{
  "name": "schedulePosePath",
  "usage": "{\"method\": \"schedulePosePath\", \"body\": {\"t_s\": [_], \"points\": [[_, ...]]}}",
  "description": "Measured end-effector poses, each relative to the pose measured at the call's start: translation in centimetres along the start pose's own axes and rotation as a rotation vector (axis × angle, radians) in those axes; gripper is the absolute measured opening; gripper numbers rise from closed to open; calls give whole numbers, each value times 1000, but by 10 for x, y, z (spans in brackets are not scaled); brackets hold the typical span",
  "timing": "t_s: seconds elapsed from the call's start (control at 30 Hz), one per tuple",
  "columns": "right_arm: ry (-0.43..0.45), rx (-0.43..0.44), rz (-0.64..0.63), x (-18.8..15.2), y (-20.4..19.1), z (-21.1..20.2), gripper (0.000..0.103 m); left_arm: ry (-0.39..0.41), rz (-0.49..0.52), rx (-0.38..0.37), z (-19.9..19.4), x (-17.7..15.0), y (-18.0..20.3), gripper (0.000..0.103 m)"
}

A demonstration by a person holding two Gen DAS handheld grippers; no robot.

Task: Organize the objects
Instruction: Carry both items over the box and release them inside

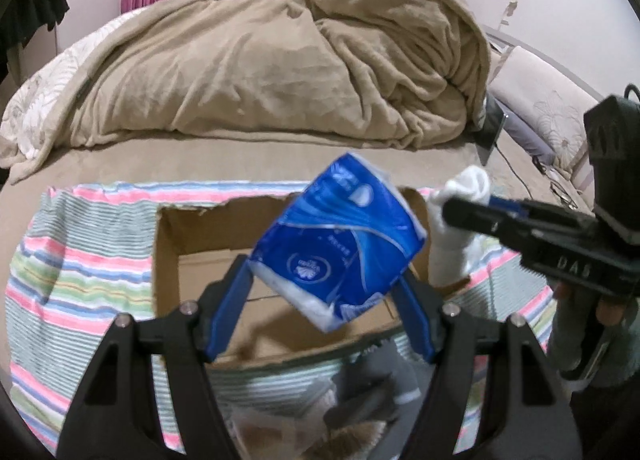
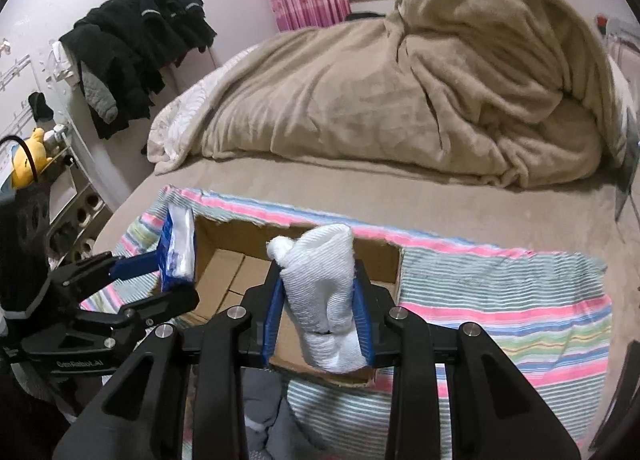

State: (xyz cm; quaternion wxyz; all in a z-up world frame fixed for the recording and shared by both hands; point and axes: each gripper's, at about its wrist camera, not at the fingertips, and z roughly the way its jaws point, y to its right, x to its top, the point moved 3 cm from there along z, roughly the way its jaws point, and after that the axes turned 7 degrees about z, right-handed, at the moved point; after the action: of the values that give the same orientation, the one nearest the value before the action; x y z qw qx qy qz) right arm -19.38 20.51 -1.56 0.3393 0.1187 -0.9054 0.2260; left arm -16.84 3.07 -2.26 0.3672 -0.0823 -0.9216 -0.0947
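Observation:
My left gripper (image 1: 324, 280) is shut on a blue tissue pack (image 1: 340, 240) and holds it tilted above the open cardboard box (image 1: 176, 236). The pack also shows edge-on in the right wrist view (image 2: 176, 248), with the left gripper (image 2: 168, 280) at the box's left side. My right gripper (image 2: 320, 284) is shut on a rolled white sock (image 2: 320, 280) and holds it over the cardboard box (image 2: 380, 260). The sock (image 1: 452, 227) and right gripper (image 1: 472, 211) show at the box's right edge in the left wrist view.
The box sits on a striped towel (image 1: 80, 260) (image 2: 500, 300) spread on a bed. A heaped tan blanket (image 1: 260, 67) (image 2: 400, 91) lies behind it. Grey clothing (image 1: 360, 400) lies at the near edge. Dark jackets (image 2: 132, 43) hang by the wall at left.

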Motion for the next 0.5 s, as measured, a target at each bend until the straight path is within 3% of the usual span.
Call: {"method": "schedulePosePath", "body": {"t_s": [0.33, 0.43, 0.5], "points": [[-91, -26, 41, -13, 15, 43, 36, -92, 1, -17, 43, -8, 6, 74], [-96, -42, 50, -15, 17, 46, 45, -91, -12, -9, 42, -8, 3, 85], [-83, -47, 56, -14, 18, 43, 61, -90, -28, -3, 40, -8, 0, 92]]}}
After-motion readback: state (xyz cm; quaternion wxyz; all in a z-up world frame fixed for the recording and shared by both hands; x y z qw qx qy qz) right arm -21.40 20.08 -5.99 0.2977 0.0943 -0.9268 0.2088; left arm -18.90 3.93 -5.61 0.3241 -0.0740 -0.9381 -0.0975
